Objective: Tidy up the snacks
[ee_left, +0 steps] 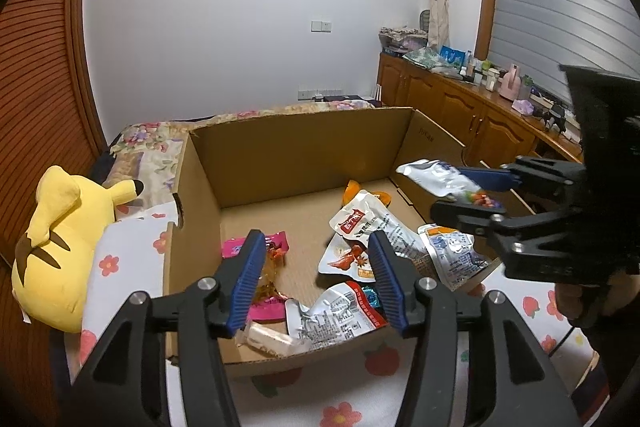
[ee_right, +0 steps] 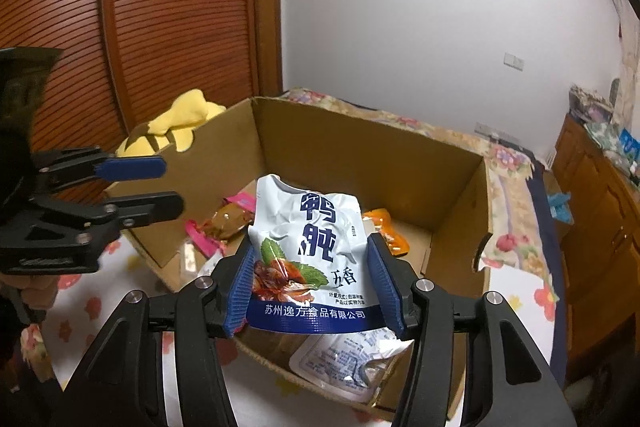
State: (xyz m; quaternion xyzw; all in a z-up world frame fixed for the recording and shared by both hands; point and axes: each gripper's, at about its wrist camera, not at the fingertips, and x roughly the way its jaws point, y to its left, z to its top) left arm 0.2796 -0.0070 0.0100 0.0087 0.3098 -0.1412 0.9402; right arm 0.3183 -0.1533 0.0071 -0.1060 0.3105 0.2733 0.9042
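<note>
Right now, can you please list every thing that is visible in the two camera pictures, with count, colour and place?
brown cardboard box: one, open, on the bed.
flowered bed sheet: one, white with red flowers, under the box.
white-and-blue snack pouch: one, held over the box.
loose snack packets: several, white, pink, orange, on the box floor.
yellow plush toy: one, left of the box.
wooden cabinet: one, brown, along the right wall.
left gripper: black with blue pads, open, empty.
right gripper: same colours, shut on the pouch.
</note>
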